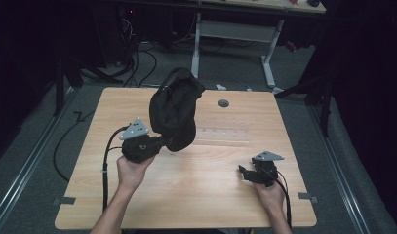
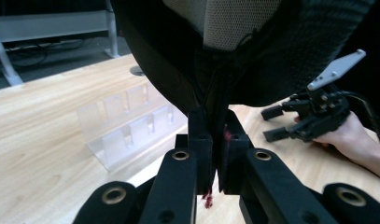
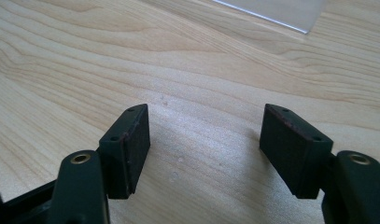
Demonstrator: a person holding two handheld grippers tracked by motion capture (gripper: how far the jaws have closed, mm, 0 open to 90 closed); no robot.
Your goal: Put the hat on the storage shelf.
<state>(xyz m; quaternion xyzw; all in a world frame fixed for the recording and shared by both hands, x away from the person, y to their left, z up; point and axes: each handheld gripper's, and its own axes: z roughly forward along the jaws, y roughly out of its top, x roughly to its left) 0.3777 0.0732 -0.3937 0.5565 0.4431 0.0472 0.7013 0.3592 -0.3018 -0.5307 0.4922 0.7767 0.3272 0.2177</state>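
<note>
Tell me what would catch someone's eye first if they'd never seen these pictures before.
Most striking is the black cap, lifted above the middle of the wooden table by the left claw, which is clamped shut on its edge. To the right, the right claw sits low over the table with its jaws wide open. A clear plastic rack lies on the table behind the cap.

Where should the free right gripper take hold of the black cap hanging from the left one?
Probably the cap's upper rim, coming from the right. The left gripper pinches its lower edge, so the cap stands lifted off the table, its top free. The right gripper, jaws open, rests to the right.
</note>
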